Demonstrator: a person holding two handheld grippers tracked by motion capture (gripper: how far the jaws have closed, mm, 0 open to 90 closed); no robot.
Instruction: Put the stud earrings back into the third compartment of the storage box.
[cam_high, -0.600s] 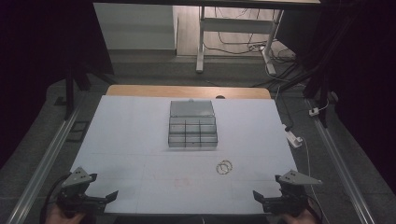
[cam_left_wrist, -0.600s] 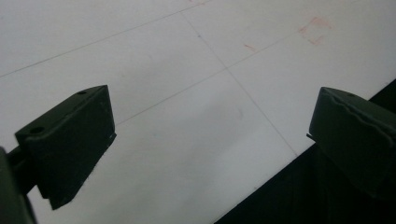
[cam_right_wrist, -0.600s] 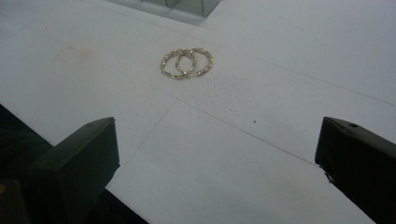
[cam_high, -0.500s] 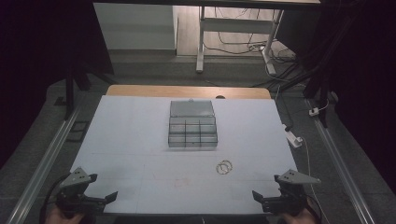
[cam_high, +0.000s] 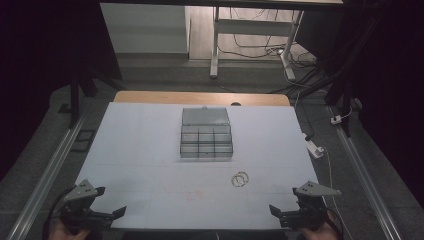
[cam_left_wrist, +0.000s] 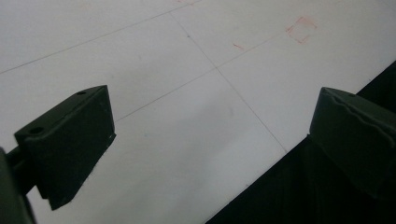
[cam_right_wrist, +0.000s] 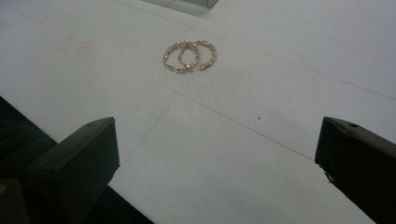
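Centrally on the white table (cam_high: 150, 150) stands a clear plastic compartment box (cam_high: 206, 140), its lid (cam_high: 205, 116) open and leaning back on the far side; the compartments are arranged in rows, and whether anything lies in them cannot be told from the high view. Nearer the person, ahead and to the right of the box, two thin gold rings (cam_high: 240, 178) lie flat on the table, overlapping each other. The right gripper (cam_high: 290, 214) sits at the table's near right corner, its jaws spread wide and holding nothing; in the right gripper view the rings (cam_right_wrist: 189, 56) lie well ahead of the jaws, slightly left of centre between them. The left gripper (cam_high: 102, 216) sits at the near left corner, jaws also wide apart and empty, well apart from the rings.
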